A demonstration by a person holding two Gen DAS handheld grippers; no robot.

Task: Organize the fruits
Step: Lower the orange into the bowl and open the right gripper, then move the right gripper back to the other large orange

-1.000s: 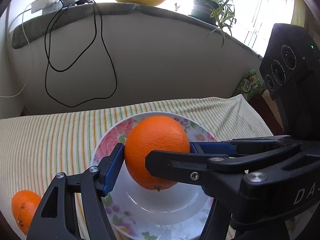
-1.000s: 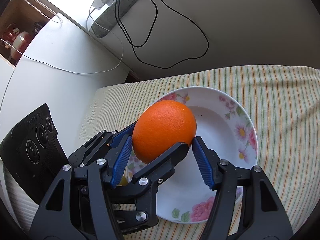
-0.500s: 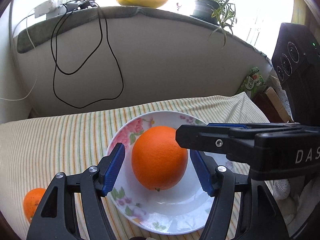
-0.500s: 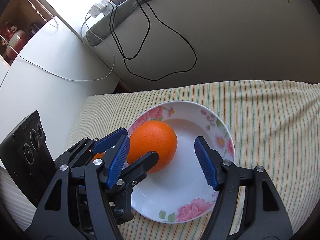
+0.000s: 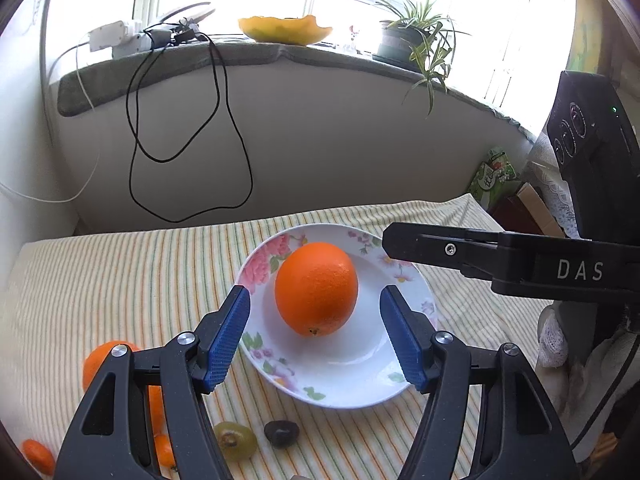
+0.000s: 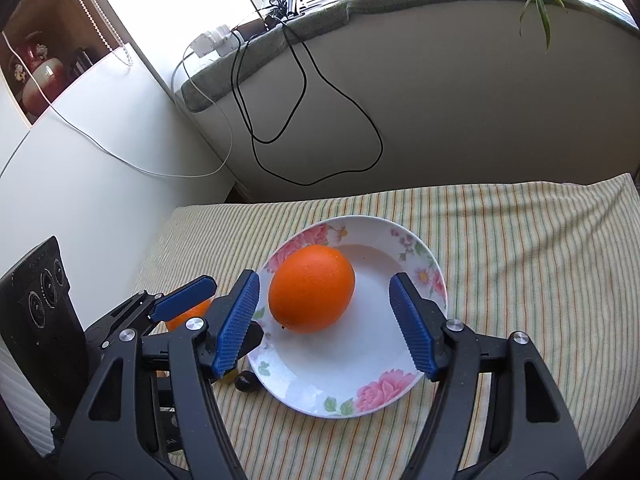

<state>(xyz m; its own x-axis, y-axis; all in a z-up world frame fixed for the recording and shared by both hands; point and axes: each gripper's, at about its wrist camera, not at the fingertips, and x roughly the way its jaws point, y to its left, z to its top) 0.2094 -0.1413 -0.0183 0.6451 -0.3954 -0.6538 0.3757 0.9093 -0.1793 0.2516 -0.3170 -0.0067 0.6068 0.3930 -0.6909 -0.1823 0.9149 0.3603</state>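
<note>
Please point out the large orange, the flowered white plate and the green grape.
Large round orange (image 5: 316, 288), left wrist view: middle of its peel.
White ceramic plate with pink flowers (image 5: 344, 376), left wrist view: bare white inner surface near the front rim.
Small green grape (image 5: 236, 440), left wrist view: its top, beside the stem end.

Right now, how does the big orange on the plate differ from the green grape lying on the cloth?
The orange is far larger than the green grape. The orange is bright orange and opaque; the grape is pale green and translucent. The orange sits inside the floral plate; the grape lies off it on the striped cloth, beside a dark grape. Both are roundish fruits, and neither claw touches them.
</note>
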